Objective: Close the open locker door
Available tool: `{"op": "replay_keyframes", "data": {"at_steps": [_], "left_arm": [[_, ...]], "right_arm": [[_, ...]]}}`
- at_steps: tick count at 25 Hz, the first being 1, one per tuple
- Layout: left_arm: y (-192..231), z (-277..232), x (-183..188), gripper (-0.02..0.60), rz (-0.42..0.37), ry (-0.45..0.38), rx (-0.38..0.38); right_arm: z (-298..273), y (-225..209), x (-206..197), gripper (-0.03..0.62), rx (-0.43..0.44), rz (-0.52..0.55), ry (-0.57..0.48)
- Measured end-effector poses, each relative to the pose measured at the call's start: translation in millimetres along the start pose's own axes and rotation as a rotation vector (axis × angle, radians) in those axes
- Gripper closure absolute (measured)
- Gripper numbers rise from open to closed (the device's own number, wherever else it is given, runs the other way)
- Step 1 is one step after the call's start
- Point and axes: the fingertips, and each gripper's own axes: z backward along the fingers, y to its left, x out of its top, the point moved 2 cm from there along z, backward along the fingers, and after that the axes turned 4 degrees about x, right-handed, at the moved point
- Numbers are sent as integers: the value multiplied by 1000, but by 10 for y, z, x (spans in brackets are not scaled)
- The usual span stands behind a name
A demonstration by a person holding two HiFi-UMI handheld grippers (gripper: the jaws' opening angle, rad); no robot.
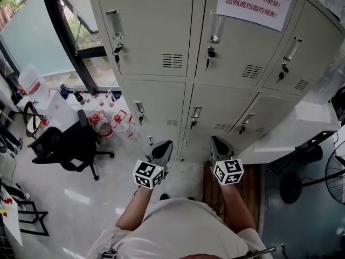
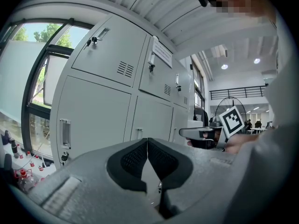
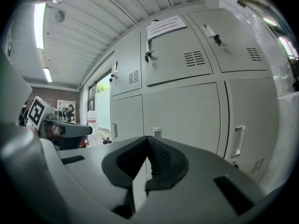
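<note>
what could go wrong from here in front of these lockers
Every door in view looks closed, so the shut left gripper and right gripper may push one needlessly. Dangling keys could snag a jaw. To the left, bottles crowd the floor; a sidestep could topple them.

To my left, a tall dark-framed window [image 1: 32,36] lights the glossy pale floor [image 1: 75,198], where a black office chair [image 1: 67,144] stands. A fan [image 1: 338,171] stands far right, and a strip light [image 3: 39,27] glows overhead.
</note>
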Motion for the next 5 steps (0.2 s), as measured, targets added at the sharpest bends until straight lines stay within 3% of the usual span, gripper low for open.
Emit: {"op": "replay_keyframes", "data": {"at_steps": [5], "left_arm": [[29,30,20,566,3,-4,2]], "right_arm": [[-5,39,-22,591,2,-6,5]]}}
